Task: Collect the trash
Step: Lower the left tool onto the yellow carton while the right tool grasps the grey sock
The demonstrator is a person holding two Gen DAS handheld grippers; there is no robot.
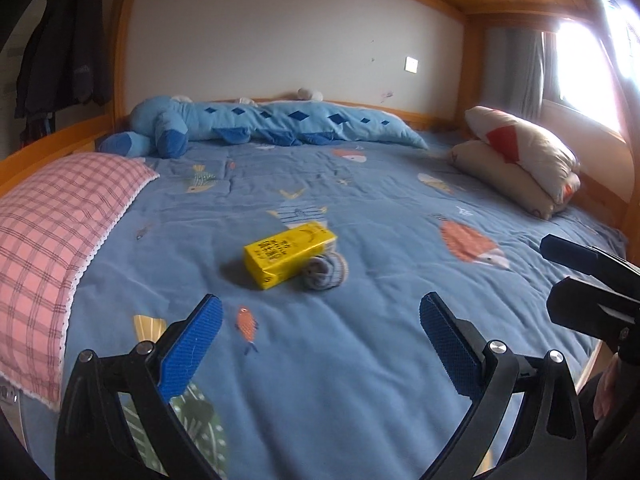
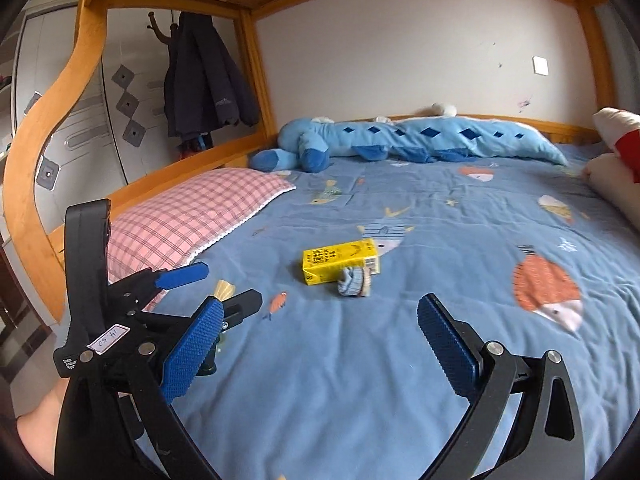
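Note:
A yellow carton (image 1: 289, 253) lies on its side in the middle of the blue quilt (image 1: 360, 360). It also shows in the right wrist view (image 2: 340, 261). A small rolled grey-blue sock (image 1: 327, 272) touches its near right end, seen too in the right wrist view (image 2: 355, 282). My left gripper (image 1: 320, 320) is open and empty, short of the carton. My right gripper (image 2: 320, 326) is open and empty, also short of it. The right gripper's fingers show at the right edge of the left wrist view (image 1: 576, 256). The left gripper's fingers appear at the left of the right wrist view (image 2: 182, 276).
A pink checked pillow (image 1: 52, 248) lies at the left. A long blue plush toy (image 1: 260, 124) runs along the back wall. Two cream pillows (image 1: 520, 160) are stacked at the right. Wooden bunk frame (image 2: 40, 128) borders the bed; dark jackets (image 2: 204, 76) hang beyond.

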